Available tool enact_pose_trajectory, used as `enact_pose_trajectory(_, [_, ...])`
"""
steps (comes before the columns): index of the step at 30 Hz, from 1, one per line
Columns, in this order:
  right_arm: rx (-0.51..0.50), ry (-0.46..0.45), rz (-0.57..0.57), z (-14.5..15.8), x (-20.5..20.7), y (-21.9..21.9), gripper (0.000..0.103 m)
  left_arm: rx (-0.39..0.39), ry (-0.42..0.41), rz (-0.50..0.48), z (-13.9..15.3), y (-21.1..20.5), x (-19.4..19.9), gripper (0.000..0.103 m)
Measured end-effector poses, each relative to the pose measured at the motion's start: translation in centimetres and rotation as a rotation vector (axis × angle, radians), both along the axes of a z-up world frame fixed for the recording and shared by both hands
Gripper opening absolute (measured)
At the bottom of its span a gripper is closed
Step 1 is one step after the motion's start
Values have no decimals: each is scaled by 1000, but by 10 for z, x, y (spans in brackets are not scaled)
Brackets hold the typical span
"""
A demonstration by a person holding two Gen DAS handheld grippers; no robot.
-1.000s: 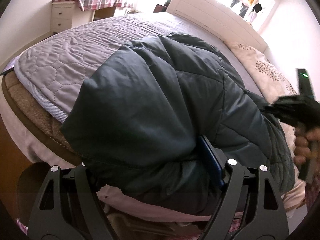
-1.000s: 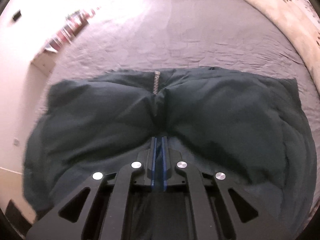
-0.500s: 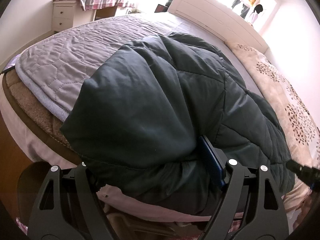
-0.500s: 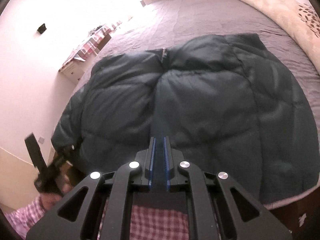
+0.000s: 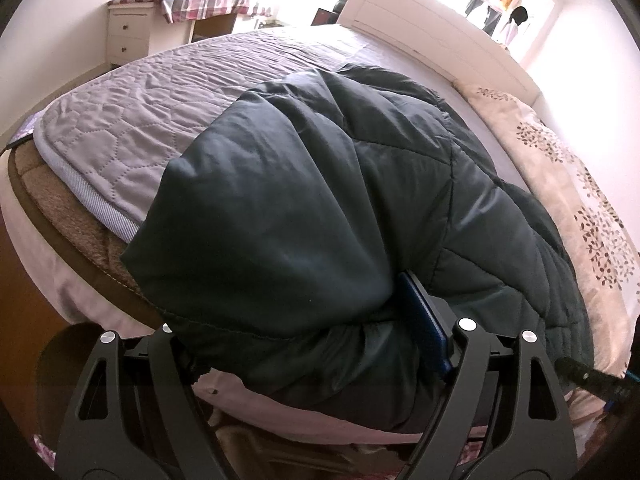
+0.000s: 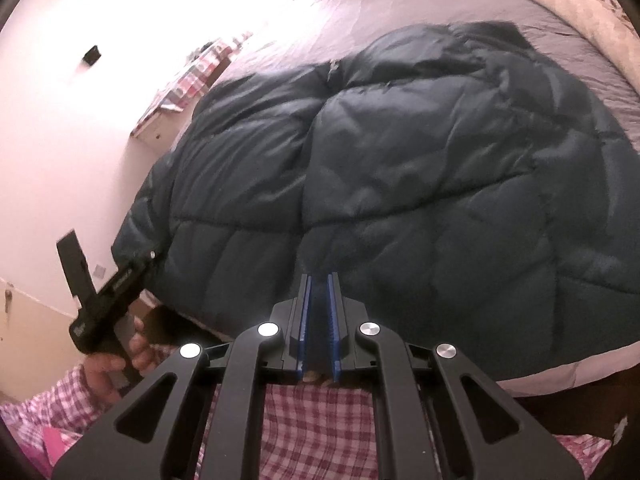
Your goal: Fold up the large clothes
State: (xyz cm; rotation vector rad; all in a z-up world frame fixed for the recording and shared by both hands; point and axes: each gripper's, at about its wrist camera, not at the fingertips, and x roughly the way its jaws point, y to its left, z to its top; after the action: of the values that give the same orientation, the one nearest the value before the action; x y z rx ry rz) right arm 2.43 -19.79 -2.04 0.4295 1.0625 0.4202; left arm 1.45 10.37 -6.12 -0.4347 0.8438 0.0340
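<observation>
A dark green quilted puffer jacket [image 5: 320, 200] lies on the bed, bunched at the near edge; it also shows in the right wrist view [image 6: 400, 160]. My left gripper [image 5: 288, 344] has its jaws spread wide around the jacket's near edge, the fabric lying loose between them. Its blue right pad [image 5: 424, 328] shows; the left one is hidden by fabric. My left gripper also shows in the right wrist view [image 6: 136, 268] at the jacket's left corner. My right gripper [image 6: 319, 280] hangs above the jacket's near edge, jaws nearly together with nothing between them.
A grey quilted bedspread [image 5: 140, 120] covers the bed, over a brown blanket [image 5: 52, 208]. A floral pillow [image 5: 560, 168] lies to the right, below a white headboard [image 5: 420, 28]. A white dresser with a checked cloth [image 5: 160, 20] stands far left.
My right gripper has let go of the jacket and drawn back and up from it toward the bed's near edge. The jacket has settled flat. My left gripper has not moved.
</observation>
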Motion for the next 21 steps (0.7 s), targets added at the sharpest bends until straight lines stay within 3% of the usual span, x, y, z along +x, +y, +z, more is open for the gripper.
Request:
enact_pose_trajectory(8, [12,45,-12,-13,5,-4,10,0,22,5,5,1,2,83])
enact_pose_trajectory(16, [-29,-78,-28,15,-15,-18,18,-85,53,33,14,14,1,82])
enact_pose_trajectory(18, [-40,-84,-68,17,-20,-31,18,-100,47,43,16,17,0,75])
enact_pose_trajectory(21, [-23,-80,-135,17,-25,-55,19,-87,27,12,20,14,0,51])
